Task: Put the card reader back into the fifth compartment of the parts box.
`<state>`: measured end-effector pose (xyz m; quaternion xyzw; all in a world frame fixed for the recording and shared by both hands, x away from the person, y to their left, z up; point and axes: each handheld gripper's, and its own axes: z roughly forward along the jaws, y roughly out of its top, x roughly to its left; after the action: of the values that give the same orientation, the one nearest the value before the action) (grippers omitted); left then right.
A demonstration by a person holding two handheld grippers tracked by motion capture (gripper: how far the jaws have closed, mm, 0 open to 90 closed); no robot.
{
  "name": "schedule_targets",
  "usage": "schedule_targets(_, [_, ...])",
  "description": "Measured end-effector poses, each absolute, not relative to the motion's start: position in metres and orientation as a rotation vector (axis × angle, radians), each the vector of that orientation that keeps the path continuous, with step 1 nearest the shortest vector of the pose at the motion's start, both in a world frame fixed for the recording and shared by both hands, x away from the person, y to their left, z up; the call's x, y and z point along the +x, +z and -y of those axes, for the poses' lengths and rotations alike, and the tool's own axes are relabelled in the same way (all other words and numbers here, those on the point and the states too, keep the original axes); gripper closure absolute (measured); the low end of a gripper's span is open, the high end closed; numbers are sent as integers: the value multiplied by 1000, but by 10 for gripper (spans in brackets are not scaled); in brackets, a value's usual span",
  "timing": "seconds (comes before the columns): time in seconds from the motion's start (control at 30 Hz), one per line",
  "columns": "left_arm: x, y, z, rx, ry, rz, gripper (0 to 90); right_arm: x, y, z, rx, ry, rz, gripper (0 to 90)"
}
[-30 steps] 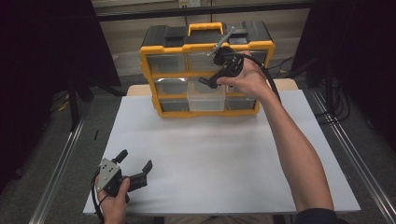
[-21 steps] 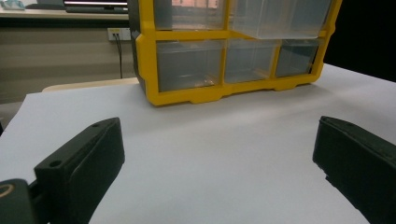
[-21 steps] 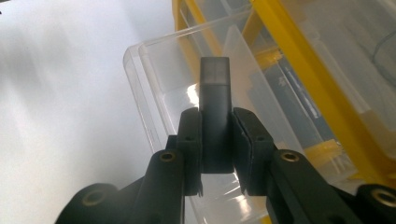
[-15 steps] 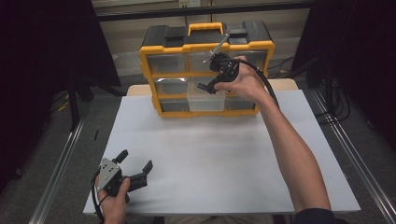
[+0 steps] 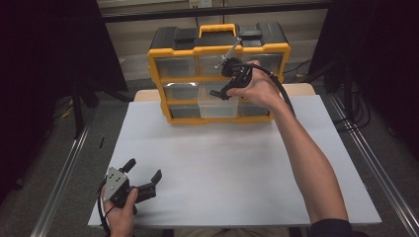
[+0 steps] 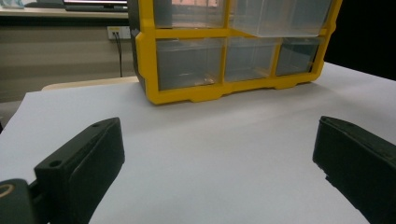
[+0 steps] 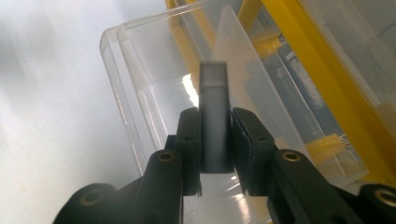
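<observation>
My right gripper [image 5: 217, 93] hovers over a clear drawer [image 5: 216, 104] pulled out of the middle row of a yellow storage cabinet [image 5: 217, 49]. In the right gripper view its jaws [image 7: 215, 119] press on a small grey block [image 7: 214, 93], held upright above the drawer's clear wall [image 7: 135, 93]. The jaws have just been opening a little, with the block still between the pads. My left gripper [image 5: 144, 170] rests low at the near left of the white table [image 5: 237, 168], open with nothing between its fingers [image 6: 84, 158].
The cabinet has a black top with a yellow handle [image 5: 217, 30] and rows of clear drawers; it stands at the table's far edge. The pulled-out drawer [image 6: 275, 18] juts toward me. Dark surroundings and metal rails [image 5: 64, 173] flank the table.
The right gripper has shifted slightly over the open drawer with the grey block in it. The left gripper has not moved.
</observation>
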<state>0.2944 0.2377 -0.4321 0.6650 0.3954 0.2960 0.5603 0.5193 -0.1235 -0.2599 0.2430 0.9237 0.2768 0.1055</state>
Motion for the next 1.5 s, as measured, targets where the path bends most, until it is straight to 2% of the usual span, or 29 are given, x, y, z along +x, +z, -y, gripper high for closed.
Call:
schedule_targets(0.13, [294, -432, -238, 1572, 699, -928, 23, 519, -259, 125, 730, 847, -2705, 558])
schedule_targets(0.33, [294, -432, -236, 1563, 693, -928, 23, 517, -254, 129, 760, 893, -2642, 415])
schedule_targets(0.53, [296, -432, -236, 1568, 699, -931, 23, 511, -253, 135, 790, 921, -2580, 281])
schedule_targets(0.8, [297, -433, -236, 1574, 698, -940, 23, 505, -256, 143, 842, 994, -2475, 146])
schedule_targets(0.97, [297, -433, -236, 1575, 697, -935, 23, 502, -259, 149, 881, 995, -2467, 157])
schedule_targets(1.2, [297, -432, -234, 1565, 689, -924, 23, 495, -269, 157, 950, 1095, -2393, 85])
schedule_targets(1.33, [297, -432, -235, 1565, 689, -925, 23, 489, -272, 163, 962, 1117, -2376, 72])
schedule_targets(1.43, [296, -432, -236, 1561, 692, -926, 23, 483, -276, 169, 959, 1138, -2356, 21])
schedule_targets(1.5, [296, -432, -236, 1562, 693, -925, 23, 478, -278, 175, 973, 1151, -2329, 43])
